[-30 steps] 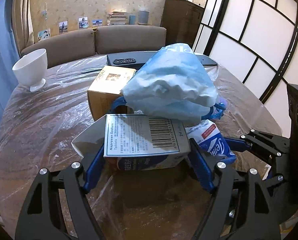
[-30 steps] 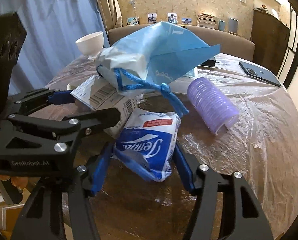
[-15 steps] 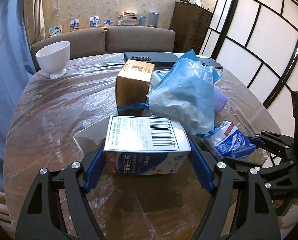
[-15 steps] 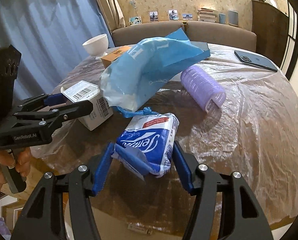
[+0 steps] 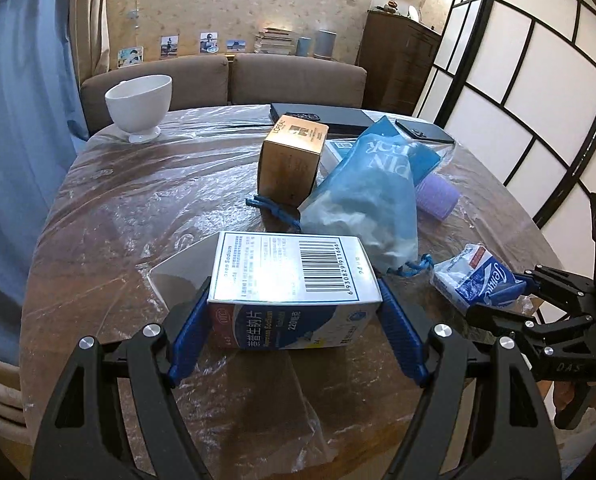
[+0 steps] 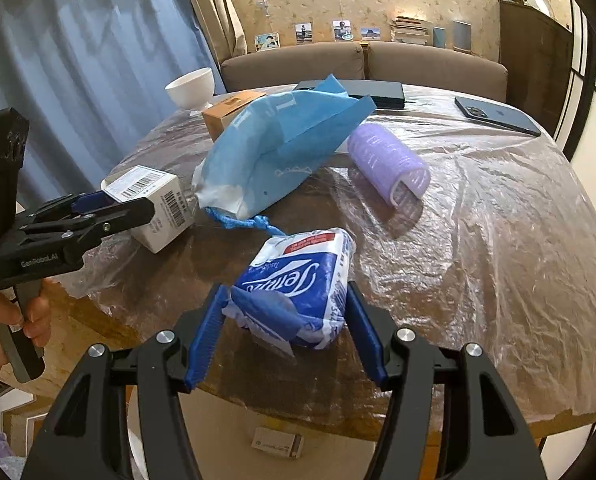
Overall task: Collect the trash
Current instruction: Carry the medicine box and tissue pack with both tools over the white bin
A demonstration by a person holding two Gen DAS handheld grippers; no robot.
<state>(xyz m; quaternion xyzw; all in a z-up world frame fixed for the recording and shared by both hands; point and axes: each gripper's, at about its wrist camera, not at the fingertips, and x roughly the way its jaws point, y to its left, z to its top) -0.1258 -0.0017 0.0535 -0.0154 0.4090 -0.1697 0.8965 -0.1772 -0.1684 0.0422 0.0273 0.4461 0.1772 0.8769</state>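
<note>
Home living room, brown sofa (image 5: 225, 80), wall photos (image 5: 169, 46), plastic-covered table (image 5: 137, 200)

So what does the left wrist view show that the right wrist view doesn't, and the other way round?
Only the left wrist view shows the medicine box front-on, clamped in the left gripper, and the shoji-style screen.

Only the right wrist view shows the hand holding the left gripper, and a small box on the floor under the table's edge.

Both show the tissue pack in the right gripper, blue bag, purple roller, brown carton, white bowl and phone.
</note>
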